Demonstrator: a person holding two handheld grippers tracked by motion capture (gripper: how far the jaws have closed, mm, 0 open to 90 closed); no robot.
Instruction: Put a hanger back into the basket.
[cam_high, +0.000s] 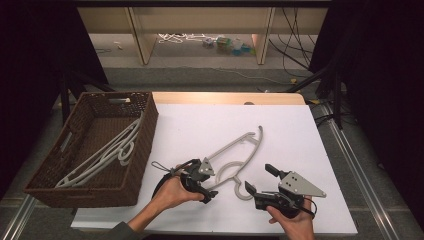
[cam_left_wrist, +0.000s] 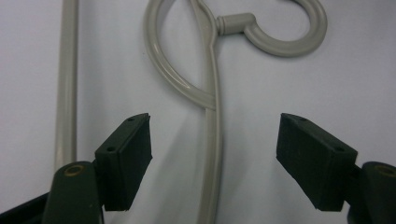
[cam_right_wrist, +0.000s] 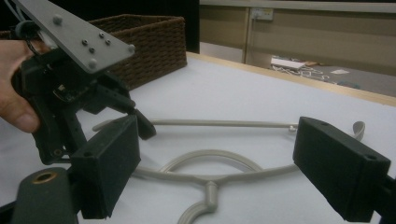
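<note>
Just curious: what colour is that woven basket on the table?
Dark brown woven wicker basket, clearest in the high view.

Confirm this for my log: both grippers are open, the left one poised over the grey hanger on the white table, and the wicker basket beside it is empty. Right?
Not quite. The wicker basket is not empty: the high view shows hangers lying in it. The rest holds: the left gripper is open over the grey hanger, and the right gripper is open too.
</note>
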